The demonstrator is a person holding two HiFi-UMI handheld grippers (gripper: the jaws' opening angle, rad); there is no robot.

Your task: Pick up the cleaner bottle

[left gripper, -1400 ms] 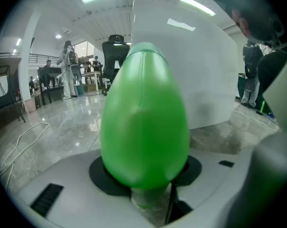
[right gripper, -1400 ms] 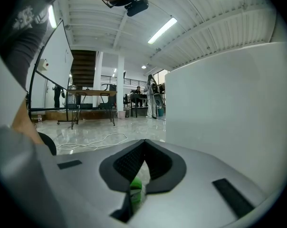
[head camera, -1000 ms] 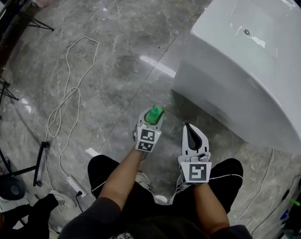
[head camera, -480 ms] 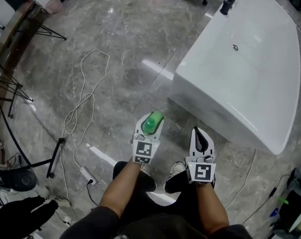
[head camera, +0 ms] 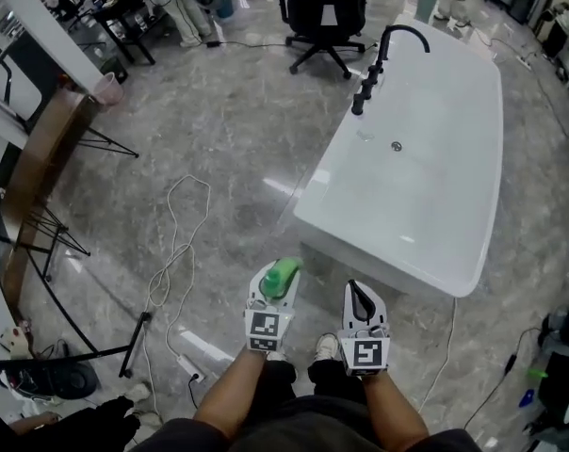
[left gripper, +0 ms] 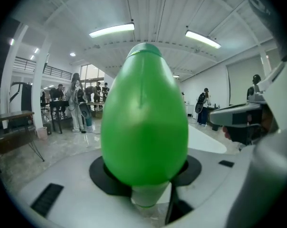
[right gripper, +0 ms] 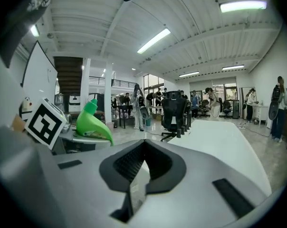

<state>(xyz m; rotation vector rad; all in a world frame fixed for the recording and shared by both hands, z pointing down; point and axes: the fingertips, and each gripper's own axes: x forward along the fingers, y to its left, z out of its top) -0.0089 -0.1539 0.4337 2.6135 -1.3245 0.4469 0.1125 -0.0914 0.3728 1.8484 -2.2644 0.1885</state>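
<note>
Far left: a wooden table edge (head camera: 41, 163) with a pink bin (head camera: 106, 89) at its far end, and black stand legs (head camera: 96, 351) on the grey marble floor (head camera: 228, 130) nearer the person. Left of centre: a white cable (head camera: 176, 243) looped over the floor, running near to a white power strip (head camera: 188, 370). Near centre: the left gripper (head camera: 276, 288), marker cube toward the person, borne on a bare forearm. Its jaws are clamped on the cleaner bottle (head camera: 284, 274). In the left gripper view the bottle's green body fills the middle of the frame, seated between the two black pads. The bottle is held in the air just left of the right gripper, off the floor. The right gripper view shows it at the left with its capped neck tilted up and away. Just right of it: the right gripper (head camera: 358, 296), jaws drawn together with nothing between them, pointing away from the person toward the near end of the tub. Below the two grippers: a white shoe (head camera: 328, 347). Right of centre to far right: a white bathtub (head camera: 435, 186) running away from the person, with a black faucet (head camera: 386, 47) at its far left rim. Far, beyond the tub: a black office chair (head camera: 324, 3). The gripper views show people standing in the far part of the room, too small to tell further.
</note>
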